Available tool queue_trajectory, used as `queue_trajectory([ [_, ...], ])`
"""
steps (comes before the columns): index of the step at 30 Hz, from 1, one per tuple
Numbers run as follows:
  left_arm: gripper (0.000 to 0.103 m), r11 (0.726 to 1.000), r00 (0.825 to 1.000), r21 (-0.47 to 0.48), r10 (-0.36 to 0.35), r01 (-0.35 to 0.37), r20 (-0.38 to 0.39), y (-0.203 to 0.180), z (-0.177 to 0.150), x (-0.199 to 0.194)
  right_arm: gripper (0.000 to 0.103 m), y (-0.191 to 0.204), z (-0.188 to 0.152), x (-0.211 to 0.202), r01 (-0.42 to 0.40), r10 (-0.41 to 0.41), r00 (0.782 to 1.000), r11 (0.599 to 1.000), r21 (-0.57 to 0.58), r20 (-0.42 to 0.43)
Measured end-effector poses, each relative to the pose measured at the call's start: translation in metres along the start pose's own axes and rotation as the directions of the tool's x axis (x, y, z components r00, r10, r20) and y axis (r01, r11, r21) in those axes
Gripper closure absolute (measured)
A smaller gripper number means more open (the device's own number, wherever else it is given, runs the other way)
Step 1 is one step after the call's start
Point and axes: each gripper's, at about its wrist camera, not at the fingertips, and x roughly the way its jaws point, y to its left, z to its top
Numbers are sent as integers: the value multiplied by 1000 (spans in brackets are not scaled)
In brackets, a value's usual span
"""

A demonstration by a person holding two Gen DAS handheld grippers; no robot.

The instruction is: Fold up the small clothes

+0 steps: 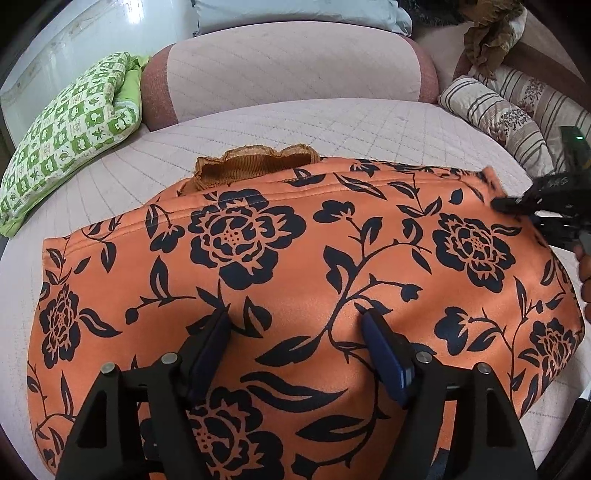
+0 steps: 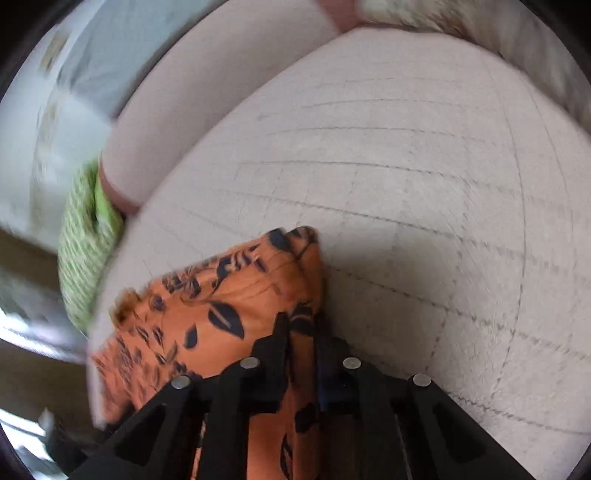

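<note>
An orange garment with a dark flower print (image 1: pixel 295 266) lies spread on the pale quilted bed (image 1: pixel 332 125); a brown ruffled waistband (image 1: pixel 255 162) shows at its far edge. My left gripper (image 1: pixel 295 321) is open and hovers just above the cloth near its front middle, empty. My right gripper (image 2: pixel 301 325) is shut on the garment's right edge (image 2: pixel 299 266), with the cloth pinched between the fingers. It also shows at the right of the left wrist view (image 1: pixel 517 205). The right wrist view is motion-blurred.
A green patterned pillow (image 1: pixel 70 140) lies at the far left. A pink bolster cushion (image 1: pixel 291 74) runs along the back. Striped floral pillows (image 1: pixel 513 118) and a brown cloth heap (image 1: pixel 491 33) sit at the far right. The bed's edge curves near the left.
</note>
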Motion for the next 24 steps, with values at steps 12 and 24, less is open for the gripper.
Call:
queue_trajectory([
  [12,28,1000,1000,-25,12,-11,3,-1,-1,0,30,47,-56,-55,-15,34,995,980,-199,92],
  [24,26,1000,1000,-30,7,-7,-12,1,2,-3,31,-2,-55,-31,-52,49,998,995,89,32],
])
